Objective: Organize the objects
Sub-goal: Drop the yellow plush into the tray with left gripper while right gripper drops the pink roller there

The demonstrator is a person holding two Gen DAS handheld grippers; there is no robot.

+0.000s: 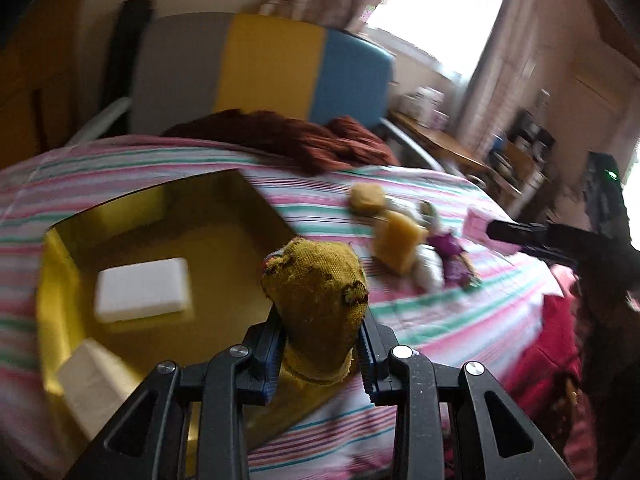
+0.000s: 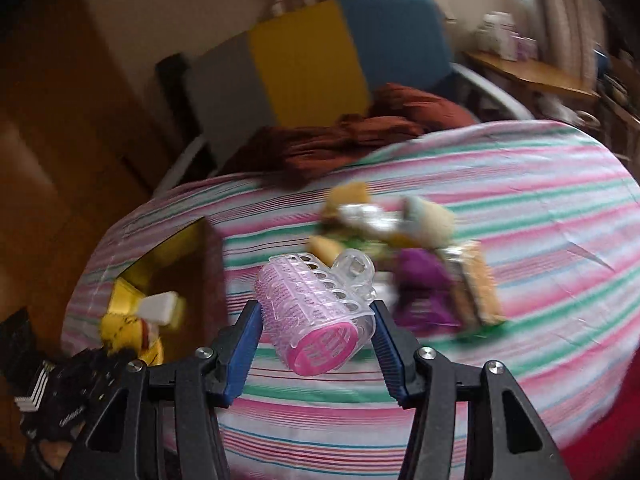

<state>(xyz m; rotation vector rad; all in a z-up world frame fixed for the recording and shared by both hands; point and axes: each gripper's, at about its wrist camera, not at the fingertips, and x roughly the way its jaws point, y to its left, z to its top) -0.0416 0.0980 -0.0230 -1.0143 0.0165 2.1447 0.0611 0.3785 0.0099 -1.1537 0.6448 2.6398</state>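
Now the left claw (image 1: 320, 344) squeezes a mustard cloth toy (image 1: 316, 284) tight, just above the near corner of the gold box (image 1: 60, 280) on the striped bed (image 1: 460, 320). Two white blocks (image 1: 142, 290) lie inside the box. Over the bed, the right claw (image 2: 316, 320) grips a pink hair roller (image 2: 316, 312). A small pile of things (image 2: 400, 256) lies just behind it.
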